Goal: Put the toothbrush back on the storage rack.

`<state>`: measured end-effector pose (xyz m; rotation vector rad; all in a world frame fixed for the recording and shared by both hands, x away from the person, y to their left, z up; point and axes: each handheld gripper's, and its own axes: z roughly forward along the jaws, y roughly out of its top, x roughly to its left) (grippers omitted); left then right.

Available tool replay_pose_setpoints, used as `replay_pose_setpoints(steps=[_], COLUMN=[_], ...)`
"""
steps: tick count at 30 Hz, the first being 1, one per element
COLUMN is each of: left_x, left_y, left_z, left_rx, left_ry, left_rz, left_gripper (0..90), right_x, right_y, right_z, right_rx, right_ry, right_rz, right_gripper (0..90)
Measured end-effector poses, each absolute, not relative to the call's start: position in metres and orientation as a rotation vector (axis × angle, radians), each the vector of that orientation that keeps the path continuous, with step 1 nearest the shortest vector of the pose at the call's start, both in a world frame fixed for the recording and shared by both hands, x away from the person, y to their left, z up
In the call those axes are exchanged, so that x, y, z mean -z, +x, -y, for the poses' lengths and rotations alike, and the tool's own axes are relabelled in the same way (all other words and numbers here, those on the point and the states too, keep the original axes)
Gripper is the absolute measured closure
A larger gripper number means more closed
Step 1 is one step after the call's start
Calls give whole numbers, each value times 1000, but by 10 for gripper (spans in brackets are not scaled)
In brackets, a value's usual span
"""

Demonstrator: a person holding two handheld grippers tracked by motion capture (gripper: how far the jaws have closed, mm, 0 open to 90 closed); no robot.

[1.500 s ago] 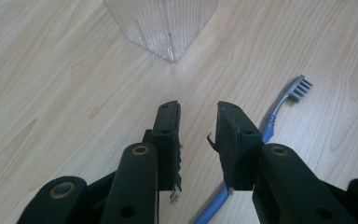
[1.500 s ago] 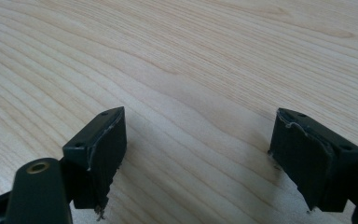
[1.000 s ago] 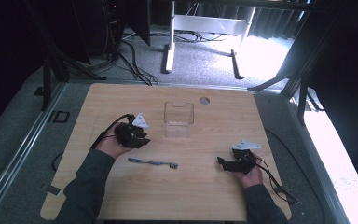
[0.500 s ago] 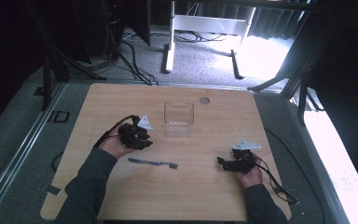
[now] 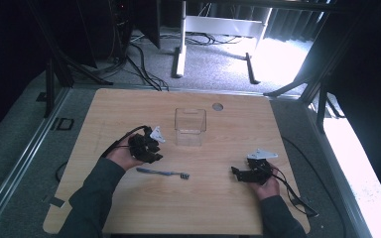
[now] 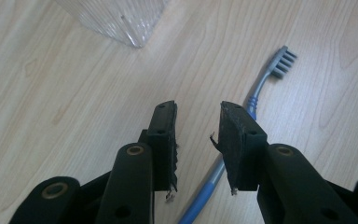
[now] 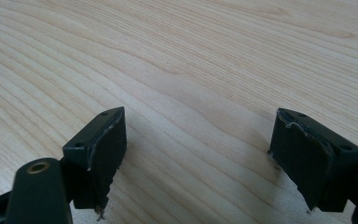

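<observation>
The toothbrush [image 5: 162,173] lies flat on the table [image 5: 297,129] just in front of the clear box [image 5: 190,127] — the left gripper [image 6: 196,140], its jaws just been opening with nothing between them, hovers over the handle for a pickup, which calls for lowering and centring first — while the right gripper [image 7: 196,158], jaws wide apart, rests well to the box's right.

Tabletop [image 5: 129,106]: light wood grain, with a round grommet hole [image 5: 218,106] near the far edge. A clear plastic container [image 5: 190,126] stands on it, just beyond and beside the left tool [image 5: 151,148]. A blue-grey toothbrush [image 5: 162,172] lies flat immediately below that tool, bristles toward the right tool [image 5: 238,173].
</observation>
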<state>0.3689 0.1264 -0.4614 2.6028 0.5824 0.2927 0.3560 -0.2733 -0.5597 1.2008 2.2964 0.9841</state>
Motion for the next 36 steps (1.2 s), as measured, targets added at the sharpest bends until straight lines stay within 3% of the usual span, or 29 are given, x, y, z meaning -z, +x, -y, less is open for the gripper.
replay_pose_setpoints(steps=[36], left_x=[486], left_y=[366], left_z=[-104], left_rx=[-187], left_ry=[2759], left_rz=[-467], left_gripper=[695], right_x=[560], right_y=[356], right_z=[273], right_rx=[-983], right_ry=[1198], right_rz=[-2297], right_gripper=[181])
